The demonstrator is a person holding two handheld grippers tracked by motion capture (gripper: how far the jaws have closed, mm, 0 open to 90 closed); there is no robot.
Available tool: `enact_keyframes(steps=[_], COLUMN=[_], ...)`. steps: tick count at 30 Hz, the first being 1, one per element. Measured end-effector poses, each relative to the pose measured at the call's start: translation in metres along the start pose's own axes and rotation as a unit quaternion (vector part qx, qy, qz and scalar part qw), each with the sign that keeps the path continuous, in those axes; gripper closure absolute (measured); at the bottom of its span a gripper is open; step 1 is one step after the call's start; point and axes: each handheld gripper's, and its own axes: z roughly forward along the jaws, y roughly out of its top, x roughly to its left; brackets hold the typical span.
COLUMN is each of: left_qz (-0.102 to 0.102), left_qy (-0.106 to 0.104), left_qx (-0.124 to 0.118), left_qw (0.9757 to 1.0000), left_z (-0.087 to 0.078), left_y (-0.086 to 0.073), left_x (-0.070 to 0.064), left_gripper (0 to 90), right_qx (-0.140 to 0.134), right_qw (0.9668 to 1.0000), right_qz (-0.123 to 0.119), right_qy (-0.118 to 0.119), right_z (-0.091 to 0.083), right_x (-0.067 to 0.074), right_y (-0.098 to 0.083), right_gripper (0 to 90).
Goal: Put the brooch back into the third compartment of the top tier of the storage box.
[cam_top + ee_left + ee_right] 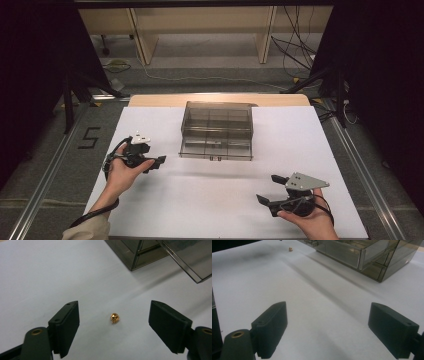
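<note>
Brass piece: a small golden brass part (114, 318) is seen lying loose on the white table (210, 200), between the two black jaws of the left gripper (161, 160), nearer the tips than the roots and touched by neither pad.
Left fingers: a wide gap is kept, with clear table on both sides of the piece; nothing is held. The jaws are set astride the piece, presumably so that it can be pinched from both sides at once.
Organizer box: a smoky, see-through compartment box (217, 131) stands beyond the left fingertips, up and to the right in the left gripper view, apart from the brass piece. Its lid is raised, so the divided cells are laid open from above; it is judged to be where the piece is meant to go.
Right fingers: the right gripper (270, 190) is held low over bare table with its jaws spread wide and nothing between them. The box lies ahead of its right fingertip, the brass piece far ahead of the left one. It is judged to be parked clear of the left hand's work.
</note>
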Motion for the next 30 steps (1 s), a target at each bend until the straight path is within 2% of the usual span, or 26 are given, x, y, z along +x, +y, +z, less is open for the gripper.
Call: enact_keyframes(steps=[3, 9, 14, 30], left_qz=[0.003, -0.007, -0.002, 0.007], left_qy=[0.008, 0.03, 0.039, 0.037], left_qx=[0.011, 0.034, 0.051, 0.069], left_qw=[0.9999, 0.999, 0.9979, 0.9969], left_z=[0.008, 0.022, 0.03, 0.04], left_y=[0.0, 0.001, 0.001, 0.003], left_x=[-0.001, 0.001, -0.003, -0.009], left_gripper=[28.7, 38.7, 44.3, 54.8], right_qx=[0.0, 0.0, 0.0, -0.001], right_qw=[1.0, 1.0, 1.0, 1.0], right_qz=[0.0, 0.0, 0.0, -0.001], right_qy=[0.0, -0.001, -0.001, 0.0], right_z=[0.0, 0.0, 0.0, 0.0], right_x=[0.0, 0.0, 0.0, 0.0], right_y=[0.0, 0.0, 0.0, 0.0], right_gripper=[16.3, 16.3, 16.3, 16.3])
